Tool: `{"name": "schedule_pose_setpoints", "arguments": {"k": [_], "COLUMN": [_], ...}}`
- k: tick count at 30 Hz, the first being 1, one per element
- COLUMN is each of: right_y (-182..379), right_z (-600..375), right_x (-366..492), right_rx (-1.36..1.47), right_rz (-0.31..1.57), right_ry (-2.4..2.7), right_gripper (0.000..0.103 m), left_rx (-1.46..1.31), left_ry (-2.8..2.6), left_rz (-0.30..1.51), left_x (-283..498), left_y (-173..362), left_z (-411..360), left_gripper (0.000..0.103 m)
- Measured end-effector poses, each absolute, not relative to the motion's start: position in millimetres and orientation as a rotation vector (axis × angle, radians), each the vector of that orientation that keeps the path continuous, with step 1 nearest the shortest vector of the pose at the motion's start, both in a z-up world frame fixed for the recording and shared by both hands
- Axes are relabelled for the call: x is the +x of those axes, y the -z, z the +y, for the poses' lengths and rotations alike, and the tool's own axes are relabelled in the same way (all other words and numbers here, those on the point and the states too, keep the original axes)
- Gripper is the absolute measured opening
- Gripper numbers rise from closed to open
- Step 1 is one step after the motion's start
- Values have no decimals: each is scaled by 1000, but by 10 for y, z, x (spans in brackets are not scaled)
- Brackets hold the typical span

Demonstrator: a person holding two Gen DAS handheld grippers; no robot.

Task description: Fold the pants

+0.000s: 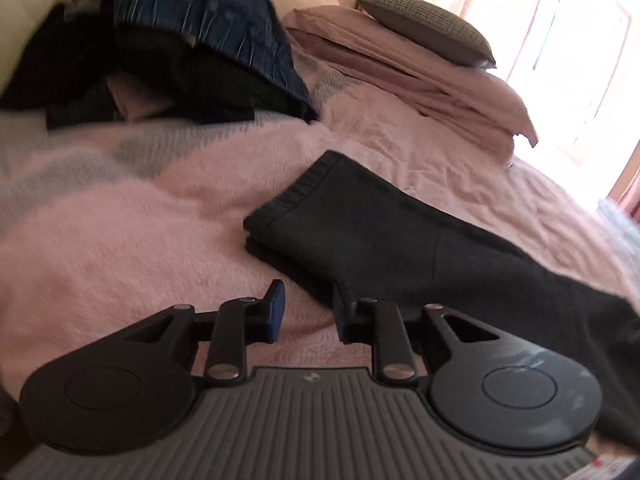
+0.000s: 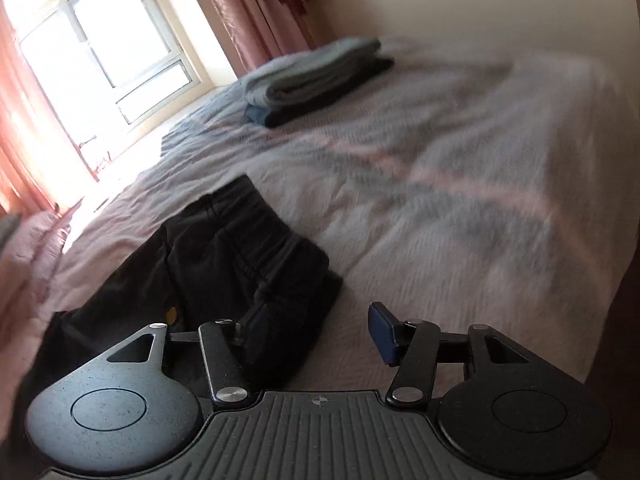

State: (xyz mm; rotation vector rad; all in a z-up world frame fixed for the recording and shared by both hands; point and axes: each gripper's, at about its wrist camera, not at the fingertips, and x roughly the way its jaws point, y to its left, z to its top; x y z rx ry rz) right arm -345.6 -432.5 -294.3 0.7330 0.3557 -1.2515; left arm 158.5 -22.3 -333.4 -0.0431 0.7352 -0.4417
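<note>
Dark folded pants (image 1: 384, 236) lie on the pink bedspread (image 1: 120, 240), hem end toward the far left in the left wrist view. My left gripper (image 1: 308, 312) hovers just above their near edge, jaws a small way apart with only bedspread showing between the blue pads. In the right wrist view the same pants (image 2: 240, 256) lie with the gathered waistband at the near side. My right gripper (image 2: 316, 332) stands open over that waistband corner, with nothing pressed between its fingers.
A heap of dark unfolded clothes (image 1: 168, 40) sits at the far left of the bed. Pillows (image 1: 424, 28) lie by the bright window. A stack of folded clothes (image 2: 316, 80) rests at the far side of the bed near the curtain (image 2: 256, 12).
</note>
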Motion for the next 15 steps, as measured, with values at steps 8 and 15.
{"name": "schedule_pose_setpoints", "arguments": {"k": [8, 15], "right_y": [2592, 3006], "right_z": [-4332, -4872], "right_x": [-2619, -1845], "right_rx": [304, 123], "right_rz": [361, 487], "right_ry": [1116, 1016], "right_gripper": [51, 51], "left_rx": [118, 250], "left_ry": [790, 1270], "left_rz": [593, 572], "left_x": [980, 56], "left_y": [2884, 3087], "left_z": [-1692, -3661], "left_gripper": [20, 21]}}
